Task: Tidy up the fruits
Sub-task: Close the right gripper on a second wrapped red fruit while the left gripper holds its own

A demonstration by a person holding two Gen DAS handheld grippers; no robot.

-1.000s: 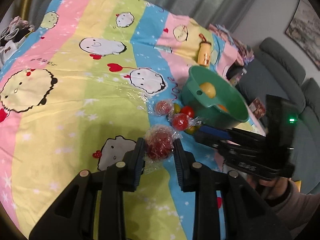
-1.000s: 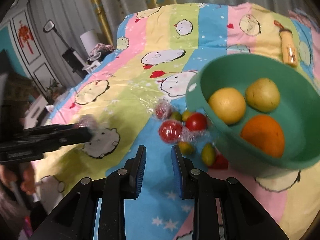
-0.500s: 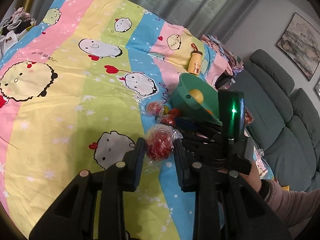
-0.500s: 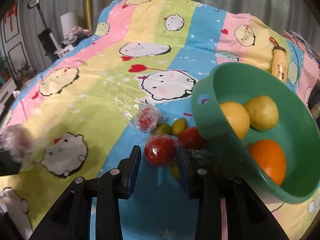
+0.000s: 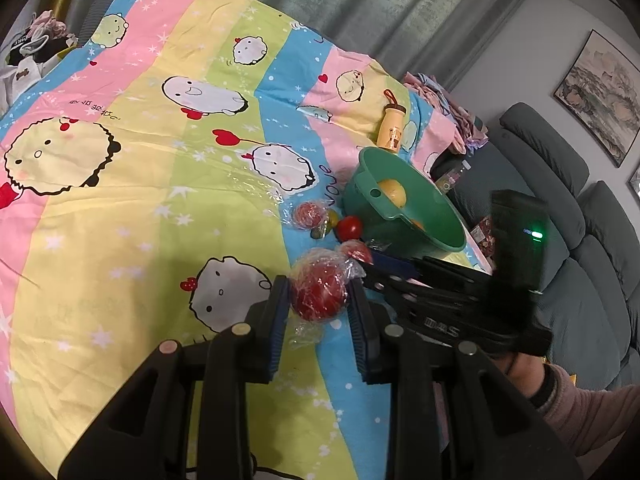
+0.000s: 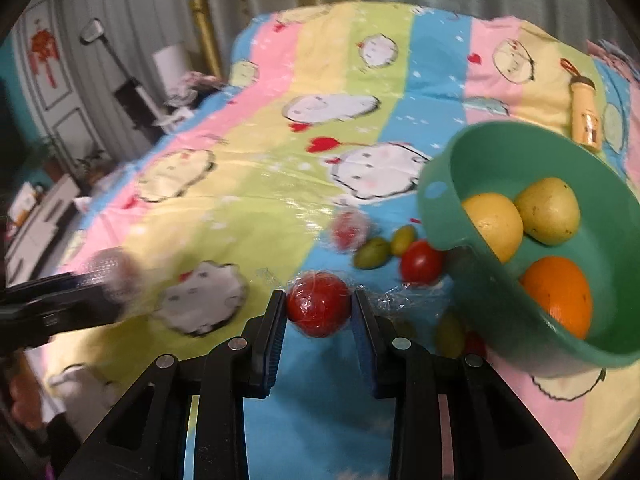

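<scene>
My left gripper [image 5: 318, 300] is shut on a red fruit wrapped in clear film [image 5: 318, 294], held above the bedspread. My right gripper [image 6: 319, 308] is shut on another wrapped red fruit [image 6: 319, 307]; in the left wrist view it reaches in from the right [image 5: 370, 262]. A green bowl [image 6: 440, 200] holds two yellow fruits [image 6: 494, 222] and an orange [image 6: 558, 294]; it also shows in the left wrist view [image 5: 436, 216]. Beside the bowl lie a red tomato [image 6: 421, 261], green olives [image 6: 373, 253] and a third wrapped red fruit [image 6: 349, 229].
The striped cartoon bedspread [image 5: 160, 200] covers the surface. A small yellow bottle [image 5: 393, 130] lies beyond the bowl. A grey sofa [image 5: 580, 240] stands to the right. More small fruits [image 6: 450, 334] lie under the bowl's near edge.
My right gripper moved forward to the wrapped red fruit and closed on it. My left gripper kept its wrapped fruit and rose a little.
</scene>
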